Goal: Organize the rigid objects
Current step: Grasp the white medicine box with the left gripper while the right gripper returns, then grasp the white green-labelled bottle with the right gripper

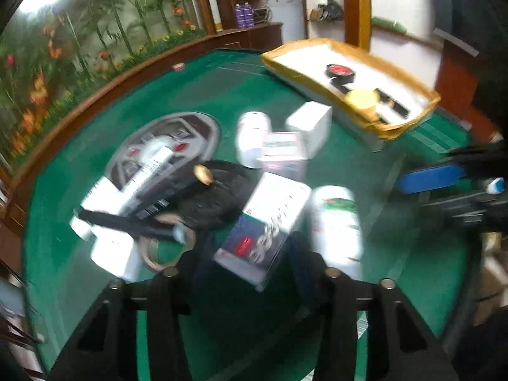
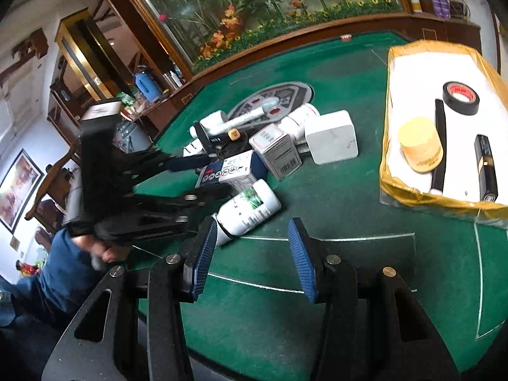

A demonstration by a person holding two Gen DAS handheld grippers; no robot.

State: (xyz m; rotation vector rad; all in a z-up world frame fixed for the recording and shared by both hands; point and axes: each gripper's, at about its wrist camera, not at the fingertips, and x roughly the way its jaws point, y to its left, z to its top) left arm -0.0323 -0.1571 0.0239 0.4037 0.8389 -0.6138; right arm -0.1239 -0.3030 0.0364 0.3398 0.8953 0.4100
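At frame centre, a blue-and-white carton [image 1: 263, 225] is straddled by the left gripper [image 1: 247, 254]; whether its pads press cannot be told. Light, stiff and crushable, it is best taken across its narrow sides. The right gripper [image 2: 254, 254] is spread, empty.

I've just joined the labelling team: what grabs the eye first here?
A heap of white bottles and small cartons sits mid-way across the green felt table. To its right, a gold-rimmed white tray holds a black tape roll and a yellow jar. The left hand-held gripper reaches into the heap.
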